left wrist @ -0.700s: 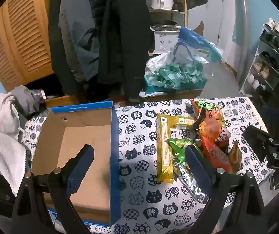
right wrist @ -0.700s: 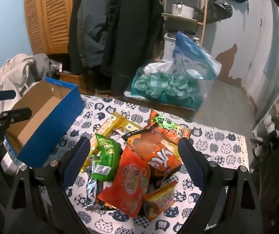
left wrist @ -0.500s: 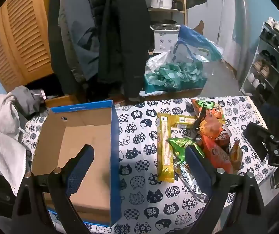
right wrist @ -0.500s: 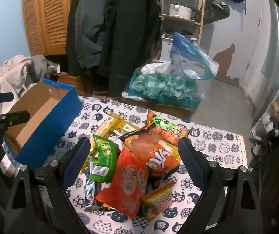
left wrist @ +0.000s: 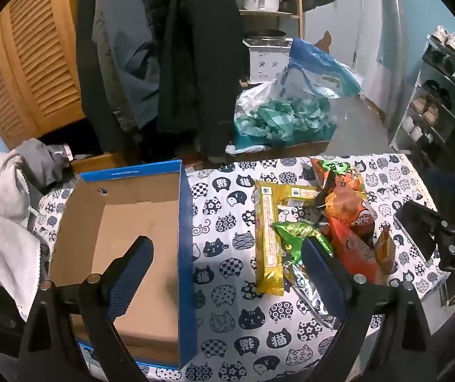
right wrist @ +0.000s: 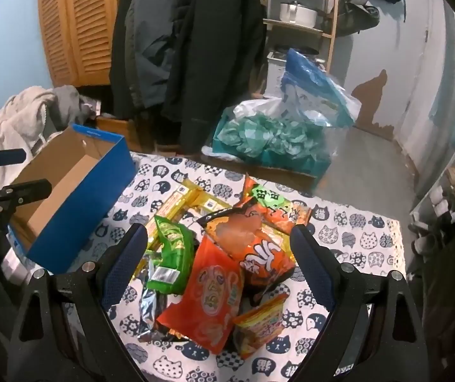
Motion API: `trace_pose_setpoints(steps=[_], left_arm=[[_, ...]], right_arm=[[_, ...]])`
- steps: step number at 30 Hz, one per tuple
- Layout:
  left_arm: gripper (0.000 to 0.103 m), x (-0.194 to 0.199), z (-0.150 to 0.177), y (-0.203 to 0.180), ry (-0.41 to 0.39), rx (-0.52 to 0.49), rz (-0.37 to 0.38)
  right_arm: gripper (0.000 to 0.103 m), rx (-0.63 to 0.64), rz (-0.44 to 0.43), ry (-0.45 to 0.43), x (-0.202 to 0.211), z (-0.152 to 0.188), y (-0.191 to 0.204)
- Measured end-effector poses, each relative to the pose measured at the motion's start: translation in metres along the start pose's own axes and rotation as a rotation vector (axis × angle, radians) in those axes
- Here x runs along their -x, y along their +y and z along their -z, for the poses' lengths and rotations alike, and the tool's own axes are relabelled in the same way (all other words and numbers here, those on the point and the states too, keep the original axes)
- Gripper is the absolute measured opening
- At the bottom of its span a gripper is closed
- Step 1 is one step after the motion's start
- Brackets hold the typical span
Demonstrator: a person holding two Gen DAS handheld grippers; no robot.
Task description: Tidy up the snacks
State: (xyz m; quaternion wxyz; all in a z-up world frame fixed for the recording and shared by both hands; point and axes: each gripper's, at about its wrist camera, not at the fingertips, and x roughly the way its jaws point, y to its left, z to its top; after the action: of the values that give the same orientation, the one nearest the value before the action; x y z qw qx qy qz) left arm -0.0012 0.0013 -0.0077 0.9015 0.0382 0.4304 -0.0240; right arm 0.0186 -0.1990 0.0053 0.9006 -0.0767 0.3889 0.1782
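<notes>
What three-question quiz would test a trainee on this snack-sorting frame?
1. True or false: the blue cardboard box with the plain brown inside already holds snacks.
2. Multiple choice: the left gripper is (a) shut on a packet, (b) open and holding nothing, (c) out of view.
3. Short answer: which packet lies nearest the box on the cat-print tablecloth?

Key
1. False; only bare cardboard shows inside.
2. b. The right gripper is open too, above the orange snack bags.
3. The long yellow snack packet, lying left of the green snack bag.
</notes>
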Motion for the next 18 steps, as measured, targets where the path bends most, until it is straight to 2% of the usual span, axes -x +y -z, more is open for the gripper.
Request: trace_pose_setpoints(steps=[18], left_arm=[[0.095,-0.0013,0.0034,-0.0041,0.007,-0.013,-0.006]], right_arm=[[0.09,-0.002,-0.001,0.013,-0.0008,0.0028,-0.0021]])
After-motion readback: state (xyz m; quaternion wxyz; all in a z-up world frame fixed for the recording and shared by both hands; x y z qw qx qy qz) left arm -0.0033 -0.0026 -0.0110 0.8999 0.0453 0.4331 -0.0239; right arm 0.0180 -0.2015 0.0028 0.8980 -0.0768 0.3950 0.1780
